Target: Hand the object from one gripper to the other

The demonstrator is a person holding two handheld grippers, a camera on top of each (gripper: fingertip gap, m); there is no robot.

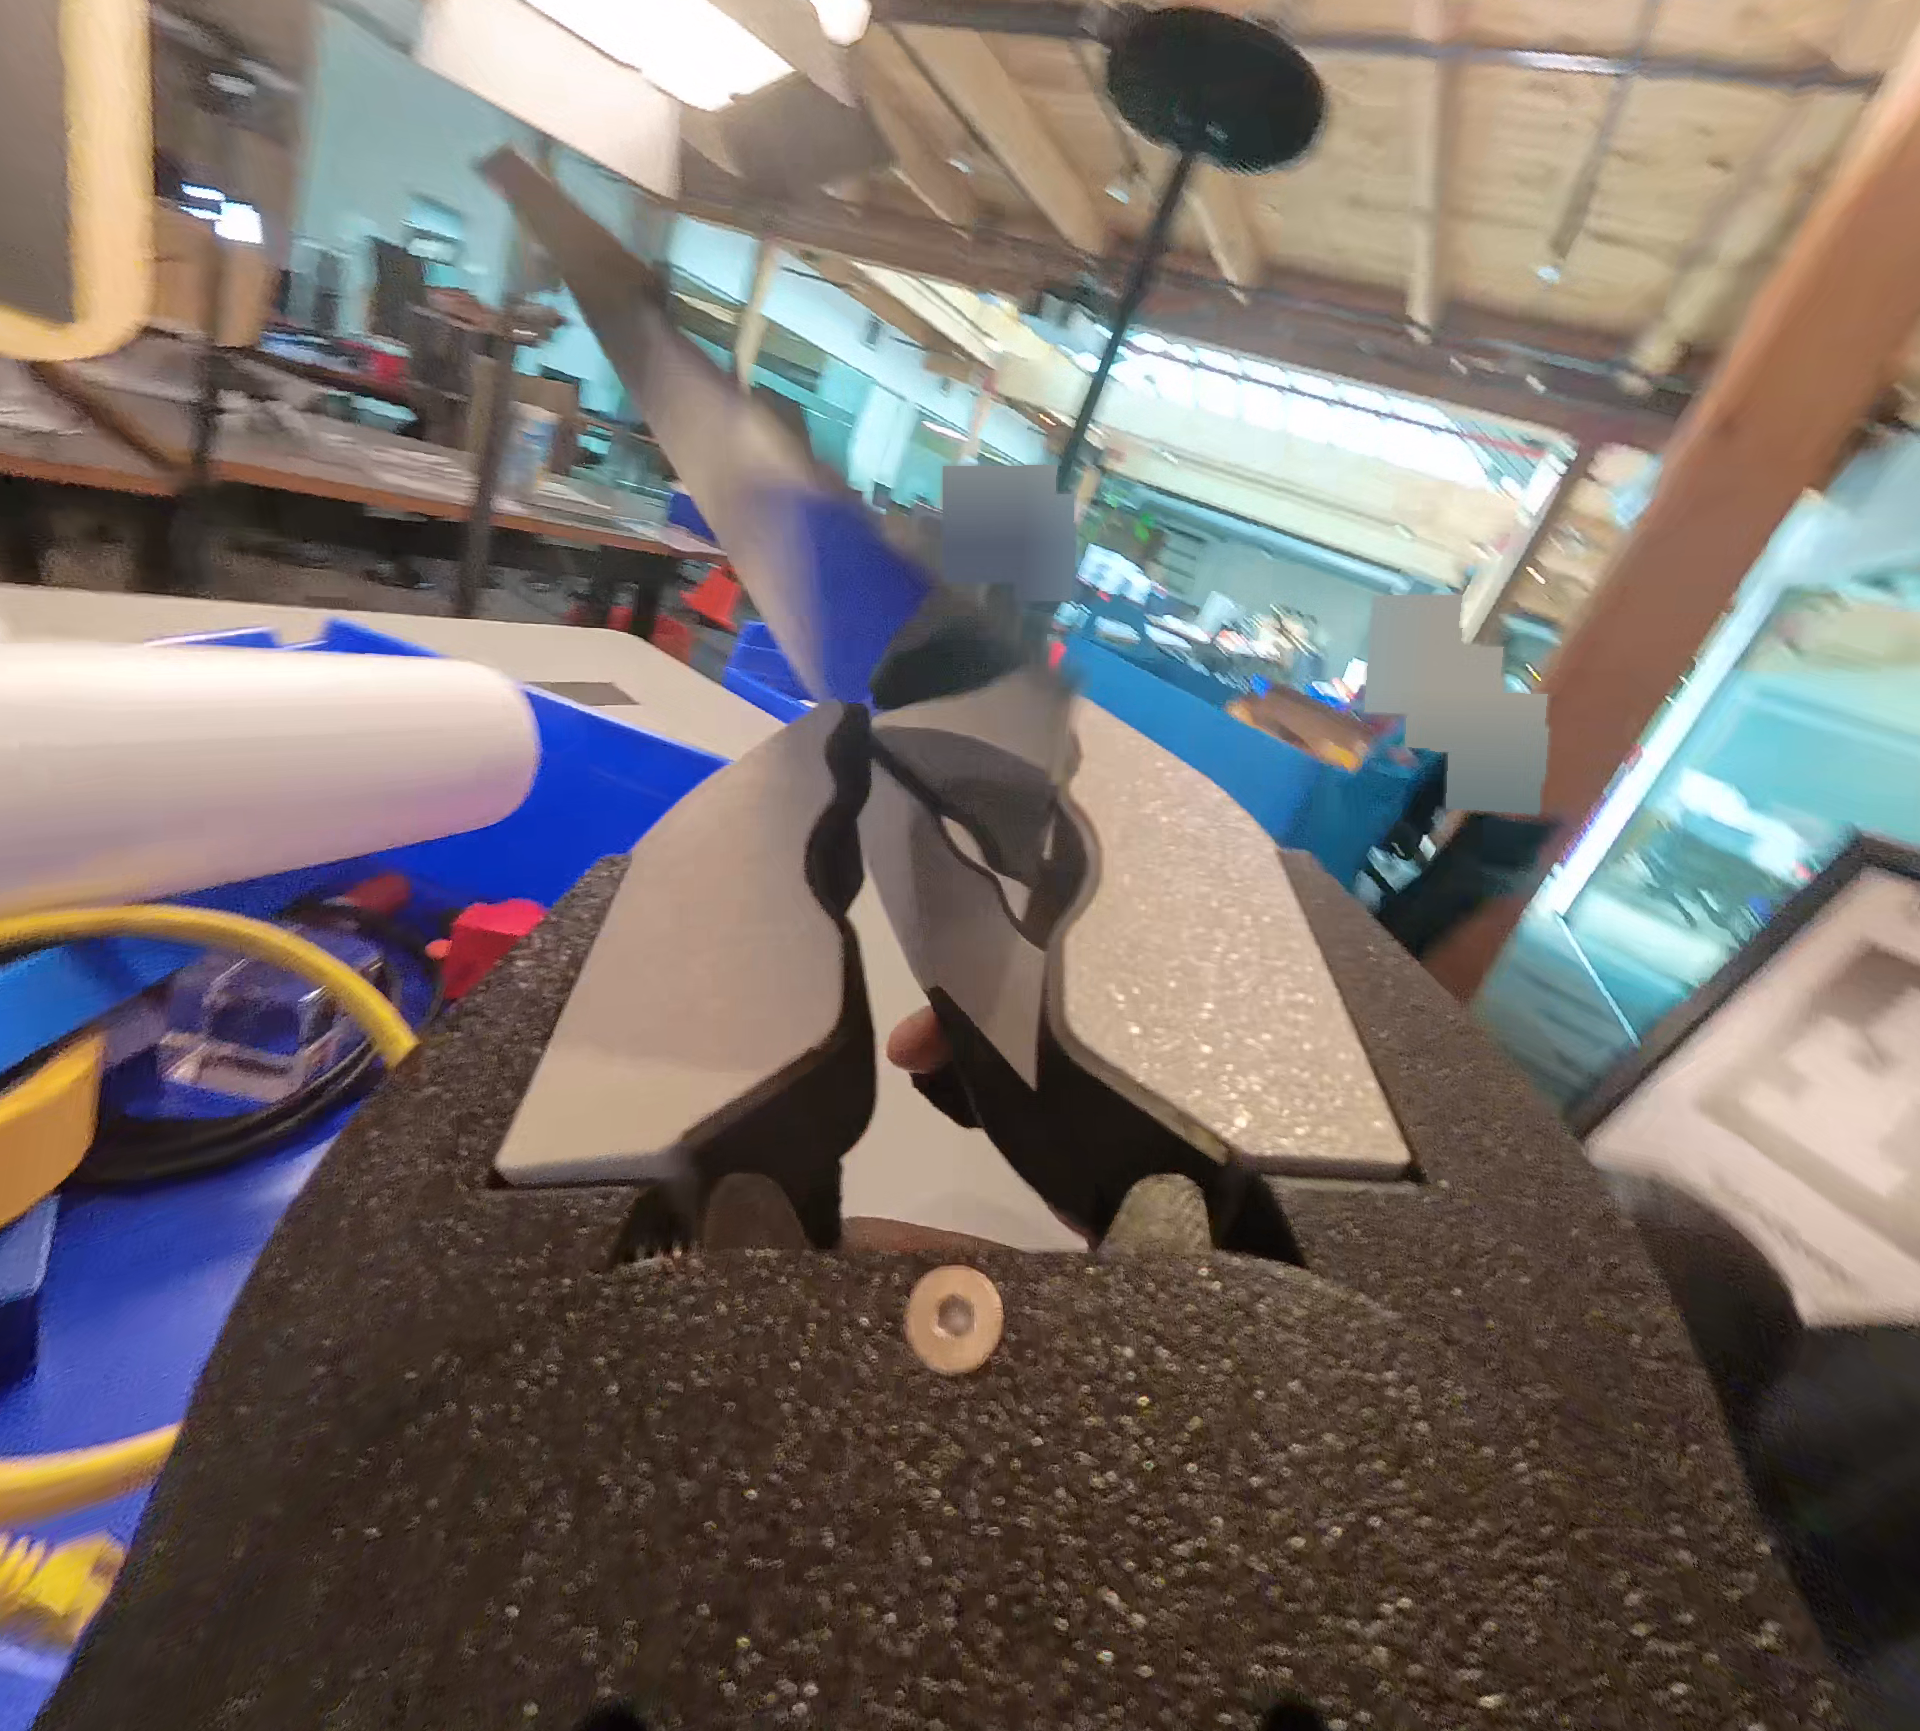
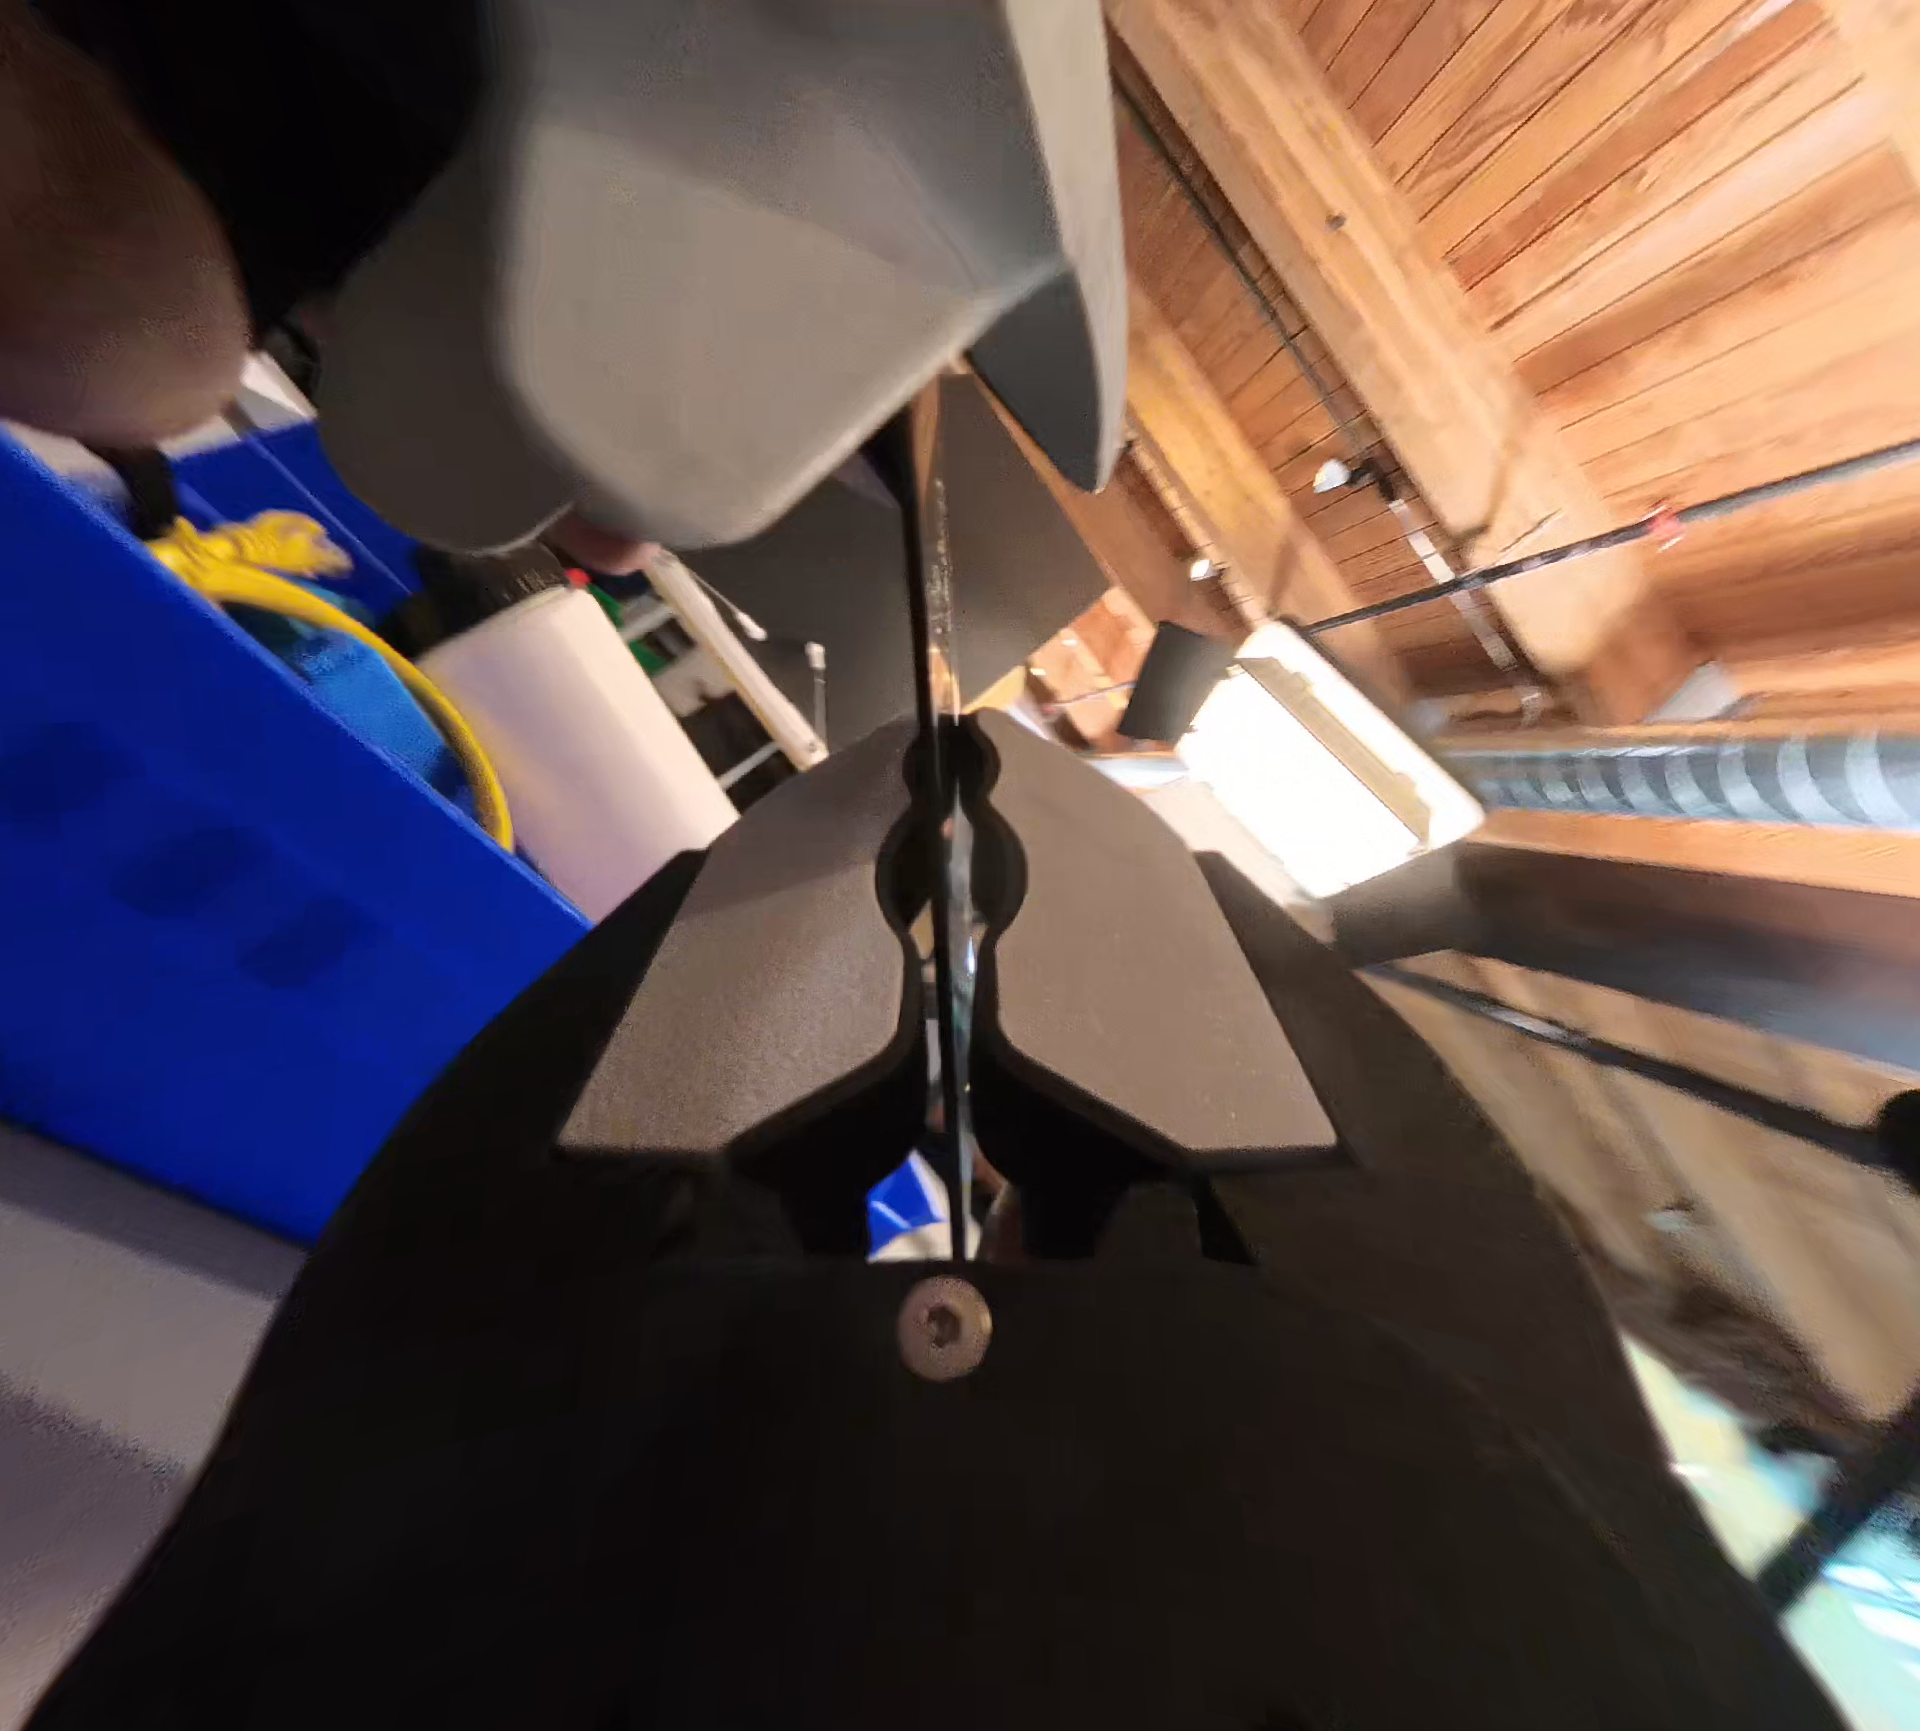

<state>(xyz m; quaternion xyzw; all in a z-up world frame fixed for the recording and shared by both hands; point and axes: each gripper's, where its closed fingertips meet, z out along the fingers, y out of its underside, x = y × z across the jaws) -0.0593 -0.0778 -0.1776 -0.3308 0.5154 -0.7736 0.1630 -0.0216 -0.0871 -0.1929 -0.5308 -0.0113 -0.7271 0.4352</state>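
The object is a thin, glossy, mirror-like sheet. In the right wrist view I see it edge-on (image 2: 948,601), clamped between the tips of my right gripper (image 2: 951,746), which is shut on it. My left gripper (image 2: 862,497) comes in from above with its grey fingers (image 2: 675,279) spread to either side of the sheet's far end. In the left wrist view the sheet (image 1: 966,860) stands between the spread fingers of my left gripper (image 1: 961,720), lying close against the left finger (image 1: 707,933). A grey strip runs up and left from it. A gloved hand shows behind.
Blue bins (image 1: 613,777) (image 2: 208,850) with a yellow cable (image 1: 260,943) sit to the left on a grey table (image 1: 665,673). A white tube (image 1: 239,756) reaches in from the left. A white foam-lined box (image 1: 1787,1058) is at the right. Wooden ceiling beams are overhead. The grippers' ends are close to 4 centimeters from one another.
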